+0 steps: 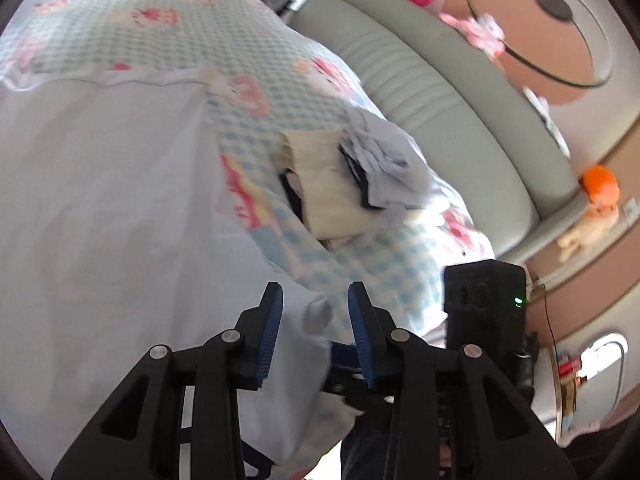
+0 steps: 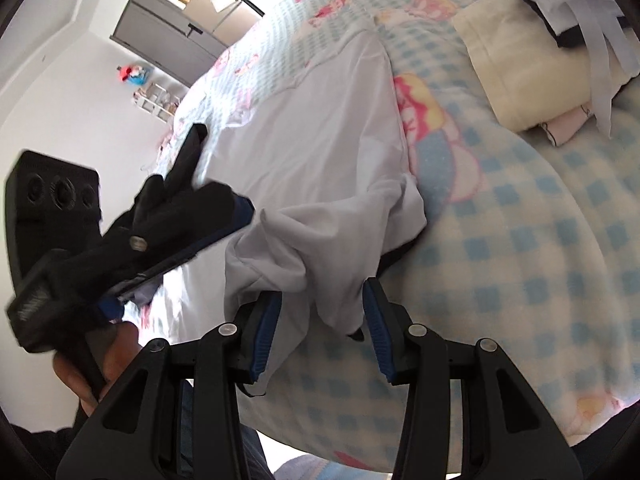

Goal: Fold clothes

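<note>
A white garment lies spread on the blue checked blanket of a bed. My left gripper stands open over its near corner. A fold of the cloth sits between the blue pads, with a strip of blanket showing beside the right pad. In the right wrist view my right gripper is shut on a bunched, lifted part of the white garment. The left gripper hovers just left of that bunch. A stack of folded clothes, cream with pale blue on top, rests further up the bed.
A grey-green padded headboard curves along the bed's right side, with a round glass-topped table and plush toys behind it. A grey wardrobe stands by the white wall. A hand holds the left tool.
</note>
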`<state>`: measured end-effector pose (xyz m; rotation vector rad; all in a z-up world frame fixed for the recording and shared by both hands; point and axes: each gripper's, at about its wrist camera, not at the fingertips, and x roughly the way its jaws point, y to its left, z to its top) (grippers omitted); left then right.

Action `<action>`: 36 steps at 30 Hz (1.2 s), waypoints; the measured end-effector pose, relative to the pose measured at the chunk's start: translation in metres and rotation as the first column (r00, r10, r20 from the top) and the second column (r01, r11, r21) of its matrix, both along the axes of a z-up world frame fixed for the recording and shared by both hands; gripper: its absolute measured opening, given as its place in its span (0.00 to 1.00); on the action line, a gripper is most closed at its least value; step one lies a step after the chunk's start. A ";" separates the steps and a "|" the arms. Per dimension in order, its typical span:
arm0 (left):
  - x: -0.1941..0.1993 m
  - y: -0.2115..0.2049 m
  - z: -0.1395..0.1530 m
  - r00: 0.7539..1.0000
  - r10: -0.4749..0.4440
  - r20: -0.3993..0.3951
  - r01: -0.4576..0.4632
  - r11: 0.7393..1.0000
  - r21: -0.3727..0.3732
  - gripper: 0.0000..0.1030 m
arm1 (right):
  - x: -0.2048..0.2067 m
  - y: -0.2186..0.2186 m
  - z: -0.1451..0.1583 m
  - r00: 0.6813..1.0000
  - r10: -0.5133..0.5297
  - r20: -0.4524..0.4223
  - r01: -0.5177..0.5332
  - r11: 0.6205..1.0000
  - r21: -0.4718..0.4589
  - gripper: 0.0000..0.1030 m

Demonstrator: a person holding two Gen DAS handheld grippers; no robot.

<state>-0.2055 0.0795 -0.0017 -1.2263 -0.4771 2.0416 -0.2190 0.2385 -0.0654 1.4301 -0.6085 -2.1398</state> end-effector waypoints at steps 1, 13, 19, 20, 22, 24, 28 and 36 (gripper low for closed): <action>-0.001 0.004 -0.004 1.000 -0.010 0.006 0.010 1.000 -0.023 0.34 | 0.004 0.003 -0.001 1.000 0.002 0.006 -0.002 1.000 0.001 0.43; 0.012 -0.040 -0.068 0.977 0.167 0.130 -0.130 0.960 -0.250 0.21 | 0.024 0.032 -0.030 0.992 -0.069 0.107 0.064 0.997 0.044 0.42; 0.022 -0.062 -0.068 0.956 0.273 0.111 -0.233 0.931 -0.282 0.21 | 0.003 0.013 -0.034 0.994 -0.044 0.104 0.029 0.990 0.139 0.42; 0.024 -0.067 -0.064 0.949 0.300 0.099 -0.262 0.922 -0.284 0.21 | 0.001 0.005 -0.033 0.995 -0.033 0.096 0.018 0.987 0.157 0.43; 0.027 -0.073 -0.055 0.947 0.313 0.070 -0.284 0.921 -0.266 0.21 | 0.000 -0.006 -0.031 0.997 -0.016 0.076 0.003 0.985 0.171 0.46; 0.030 -0.079 -0.045 0.946 0.322 0.040 -0.303 0.921 -0.246 0.21 | 0.000 -0.009 -0.031 0.997 -0.012 0.070 0.001 0.989 0.150 0.46; 0.032 -0.063 -0.033 0.978 0.207 -0.008 -0.204 0.958 -0.201 0.34 | -0.010 -0.015 -0.039 0.996 0.007 0.094 -0.020 0.990 0.138 0.46; 0.013 -0.026 -0.048 0.991 0.130 0.006 -0.127 0.973 -0.192 0.29 | -0.008 -0.023 -0.032 0.999 0.004 0.048 -0.005 1.000 0.021 0.44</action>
